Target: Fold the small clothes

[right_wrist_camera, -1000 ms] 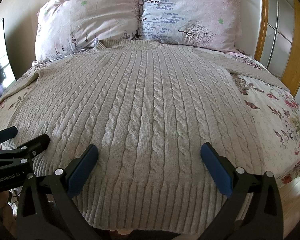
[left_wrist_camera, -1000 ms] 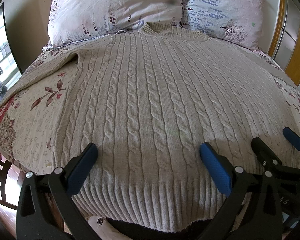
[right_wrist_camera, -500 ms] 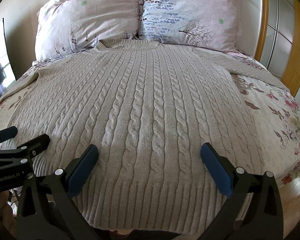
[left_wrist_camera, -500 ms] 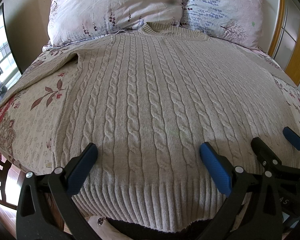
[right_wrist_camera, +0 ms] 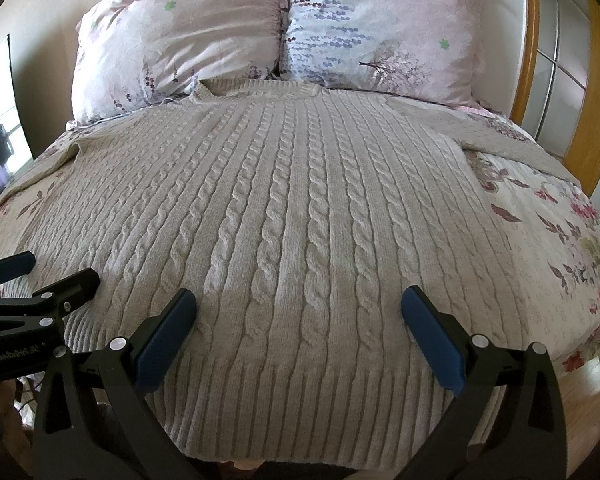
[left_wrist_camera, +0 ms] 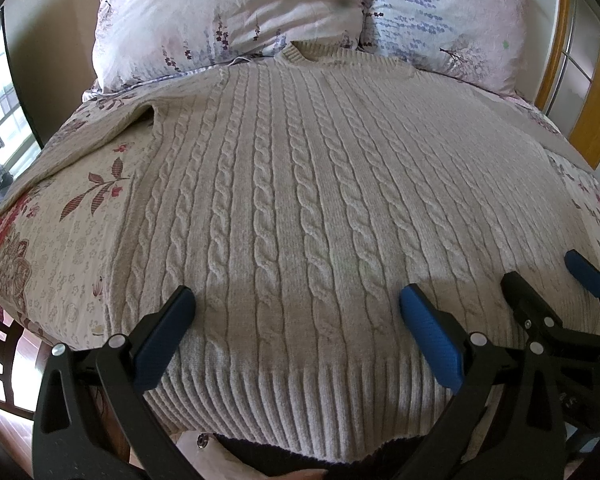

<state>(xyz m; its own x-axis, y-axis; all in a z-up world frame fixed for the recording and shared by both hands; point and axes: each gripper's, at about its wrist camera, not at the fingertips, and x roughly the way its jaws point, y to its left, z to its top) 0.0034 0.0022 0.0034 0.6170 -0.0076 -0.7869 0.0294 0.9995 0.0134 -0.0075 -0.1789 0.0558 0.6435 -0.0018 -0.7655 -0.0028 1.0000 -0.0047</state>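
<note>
A beige cable-knit sweater (left_wrist_camera: pixel 300 184) lies flat, front up, on the bed, collar toward the pillows and ribbed hem toward me; it also fills the right wrist view (right_wrist_camera: pixel 300 208). Its sleeves spread out to both sides. My left gripper (left_wrist_camera: pixel 296 304) is open and empty, hovering over the hem's left half. My right gripper (right_wrist_camera: pixel 300 304) is open and empty over the hem's right half. The right gripper shows at the right edge of the left wrist view (left_wrist_camera: pixel 548 280), and the left gripper shows at the left edge of the right wrist view (right_wrist_camera: pixel 44 276).
Two floral pillows (left_wrist_camera: pixel 228 12) (right_wrist_camera: pixel 380 28) lean at the head of the bed. The floral bedspread (left_wrist_camera: pixel 60 240) shows on both sides of the sweater. A wooden headboard frame (right_wrist_camera: pixel 528 40) stands at the right. A window (left_wrist_camera: pixel 0 128) is at the left.
</note>
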